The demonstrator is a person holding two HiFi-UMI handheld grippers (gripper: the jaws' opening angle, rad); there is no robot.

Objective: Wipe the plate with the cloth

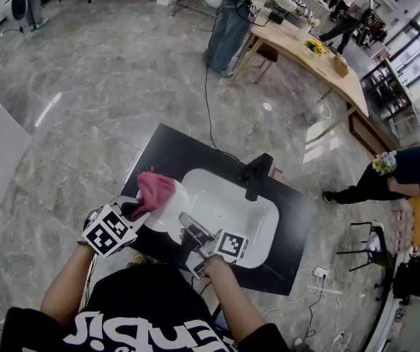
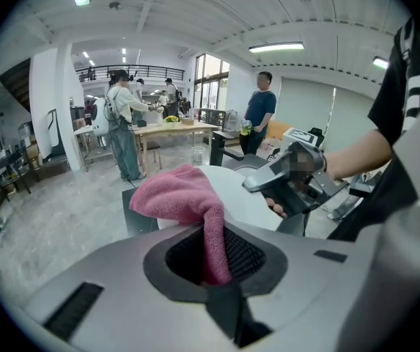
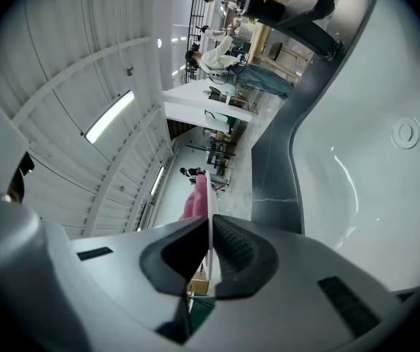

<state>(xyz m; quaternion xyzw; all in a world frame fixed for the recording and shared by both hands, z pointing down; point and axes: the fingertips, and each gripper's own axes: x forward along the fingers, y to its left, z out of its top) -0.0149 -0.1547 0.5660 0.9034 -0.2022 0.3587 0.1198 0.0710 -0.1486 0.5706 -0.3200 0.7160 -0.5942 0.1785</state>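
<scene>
Marble floor [image 1: 122, 72] rings the black counter [image 1: 162, 147] and sink [image 1: 231, 204]. My left gripper [image 2: 215, 259] holds the cloth [image 1: 155, 189] in its jaws on the plate [image 1: 167, 215], at the sink's 9 o'clock; my right gripper [image 3: 210, 251] clamps the rim.

Tail of the cloth [image 2: 184, 196] deep between the left gripper [image 2: 211, 266] jaws; plate [image 1: 169, 215] partly beneath cloth.

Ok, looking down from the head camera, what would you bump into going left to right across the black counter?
left gripper → pink cloth → right gripper → black faucet. The plate and sink overlap these, so they are left out.
</scene>
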